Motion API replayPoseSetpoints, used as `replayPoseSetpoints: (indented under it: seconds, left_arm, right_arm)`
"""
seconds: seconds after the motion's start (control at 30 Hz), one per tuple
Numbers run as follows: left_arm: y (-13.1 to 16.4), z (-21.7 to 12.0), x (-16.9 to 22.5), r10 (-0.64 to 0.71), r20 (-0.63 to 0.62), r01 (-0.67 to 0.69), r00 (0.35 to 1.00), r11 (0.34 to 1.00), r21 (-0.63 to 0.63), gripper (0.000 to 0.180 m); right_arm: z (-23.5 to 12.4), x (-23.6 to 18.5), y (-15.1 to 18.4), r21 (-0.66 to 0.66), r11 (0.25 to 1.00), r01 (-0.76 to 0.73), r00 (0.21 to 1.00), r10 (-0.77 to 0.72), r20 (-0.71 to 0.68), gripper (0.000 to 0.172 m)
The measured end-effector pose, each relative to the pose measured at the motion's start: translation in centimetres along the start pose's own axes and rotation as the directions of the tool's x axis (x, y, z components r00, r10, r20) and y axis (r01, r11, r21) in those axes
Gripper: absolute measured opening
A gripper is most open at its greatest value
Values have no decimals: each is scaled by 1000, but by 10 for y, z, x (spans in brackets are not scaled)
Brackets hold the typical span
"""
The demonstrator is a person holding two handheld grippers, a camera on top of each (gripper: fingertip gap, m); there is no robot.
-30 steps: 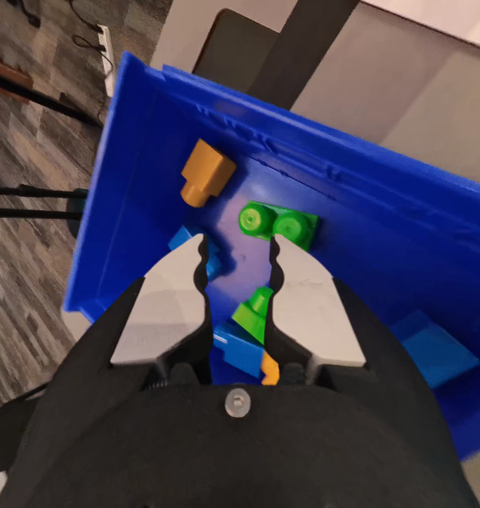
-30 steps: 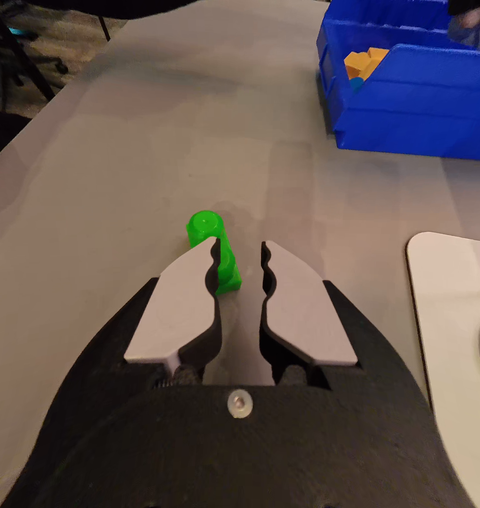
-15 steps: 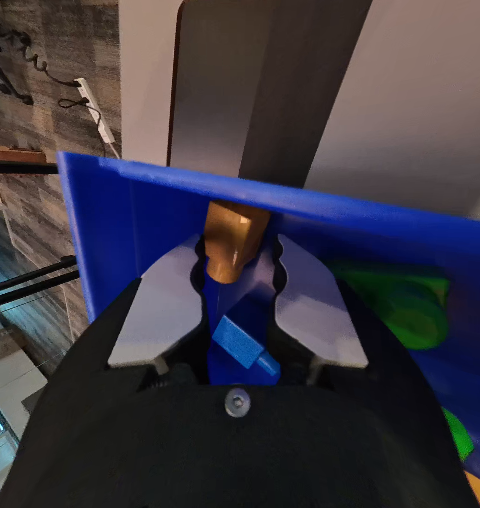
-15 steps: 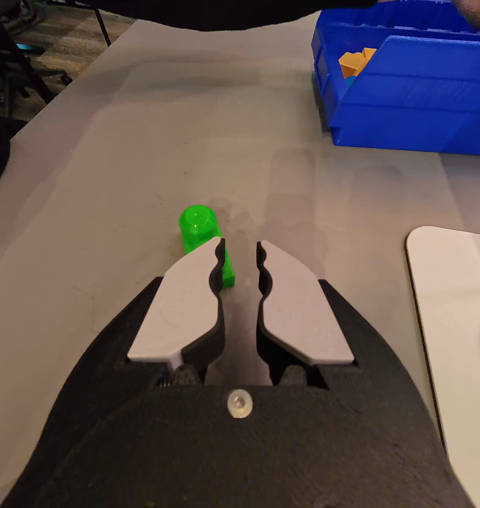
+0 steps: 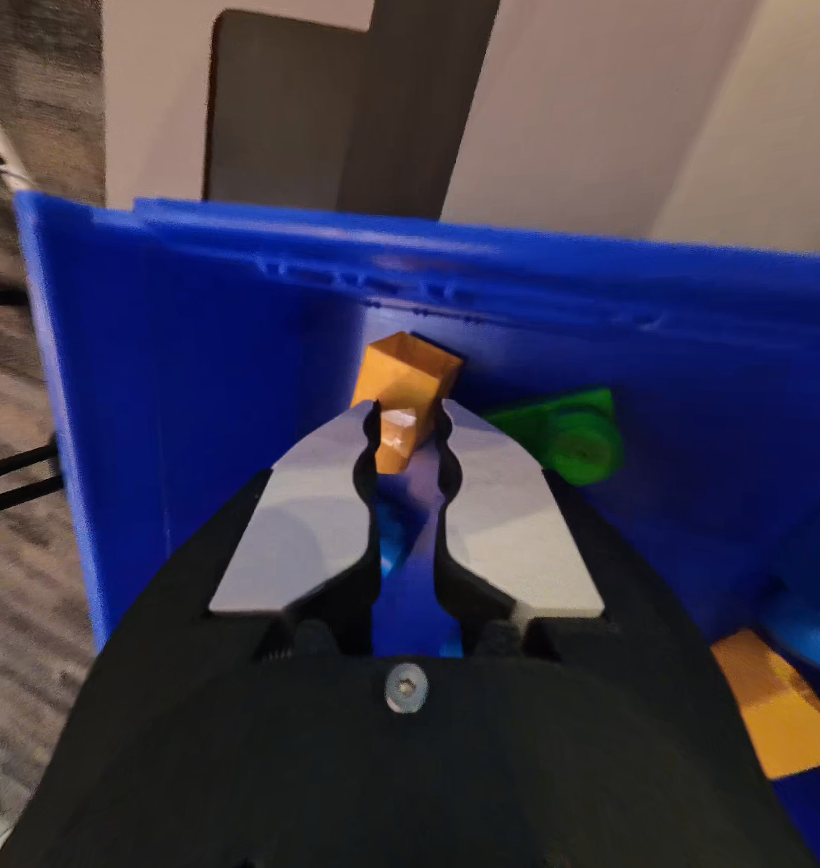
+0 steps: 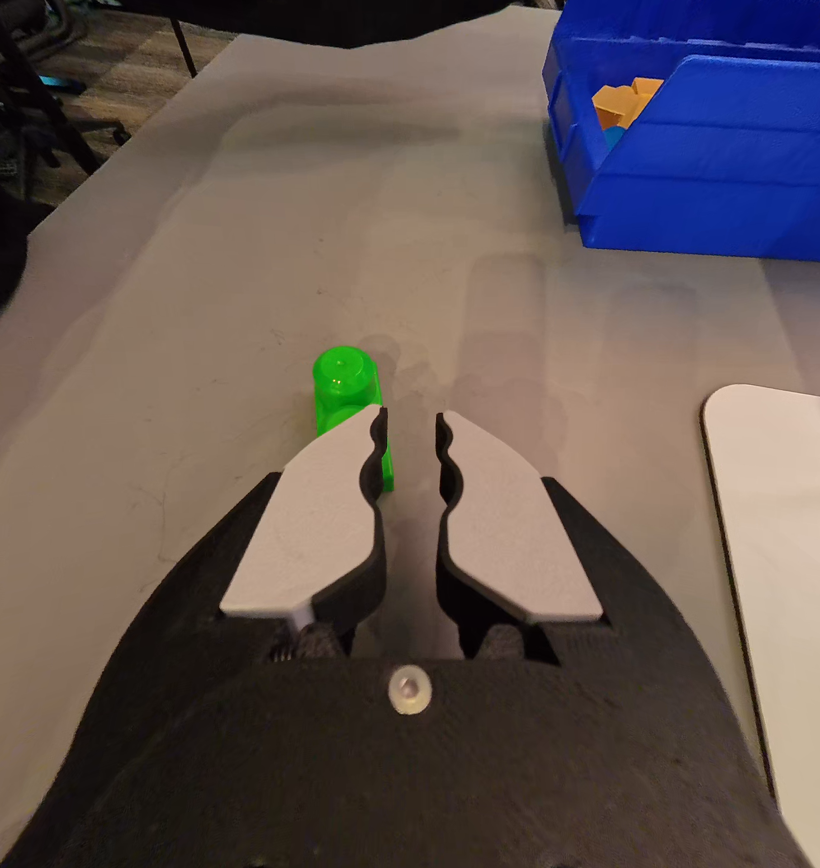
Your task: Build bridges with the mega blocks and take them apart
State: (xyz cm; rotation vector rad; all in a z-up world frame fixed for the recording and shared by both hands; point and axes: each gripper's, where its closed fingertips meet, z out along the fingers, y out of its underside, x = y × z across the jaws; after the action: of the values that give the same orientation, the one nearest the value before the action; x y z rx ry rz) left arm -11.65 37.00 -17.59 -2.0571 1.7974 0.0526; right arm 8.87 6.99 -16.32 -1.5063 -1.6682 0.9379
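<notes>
In the left wrist view my left gripper (image 5: 408, 413) is inside the blue bin (image 5: 187, 352), near its back wall. It is shut on the stud end of an orange block (image 5: 408, 380), with both fingertips against it. A green two-stud block (image 5: 572, 437) lies just to the right of it in the bin. In the right wrist view my right gripper (image 6: 410, 415) is open and empty over the grey table (image 6: 257, 235). A green block (image 6: 344, 385) stands on the table, partly under the left finger (image 6: 323, 493), not between the pads.
More blocks lie in the bin: a blue one (image 5: 391, 540) under my left fingers and an orange one (image 5: 784, 704) at lower right. The bin (image 6: 727, 188) stands at the table's far right with orange blocks (image 6: 619, 101) showing. A white board (image 6: 784, 516) lies at right. Across from one pair of fingers to the other is roughly 35 centimeters.
My left gripper moved to the orange block at the bin's back wall and closed its fingers on the stud. My right gripper narrowed slightly and stayed beside the green block.
</notes>
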Motion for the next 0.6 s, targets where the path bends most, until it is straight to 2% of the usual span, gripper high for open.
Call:
replayPoseSetpoints:
  seconds: [0.1,0.17,0.4,0.43,0.5,0.6]
  left_arm:
    - [7,-8,-3,-4,23,4,1000,1000,3,33]
    - [17,-5,-9,25,47,-23,999,999,-49,38]
    - [18,24,-8,8,-43,-11,999,996,-85,51]
    - [14,25,-5,0,-71,-5,997,998,-65,43]
    - [10,26,-6,-30,-77,27,997,999,-38,40]
    - [11,18,-12,-27,3,27,1000,999,-38,39]
  right_arm:
    - [1,-1,0,0,1000,-1,1000,1,4,20]
    - [1,-1,0,-3,1000,1,1000,-1,4,20]
    - [2,-2,2,-15,1000,7,1000,-7,5,20]
    - [2,-1,1,-12,1000,7,1000,-7,4,20]
    - [0,0,0,-3,1000,0,1000,0,1,20]
    - [-3,3,-2,15,1000,-10,1000,10,-11,20]
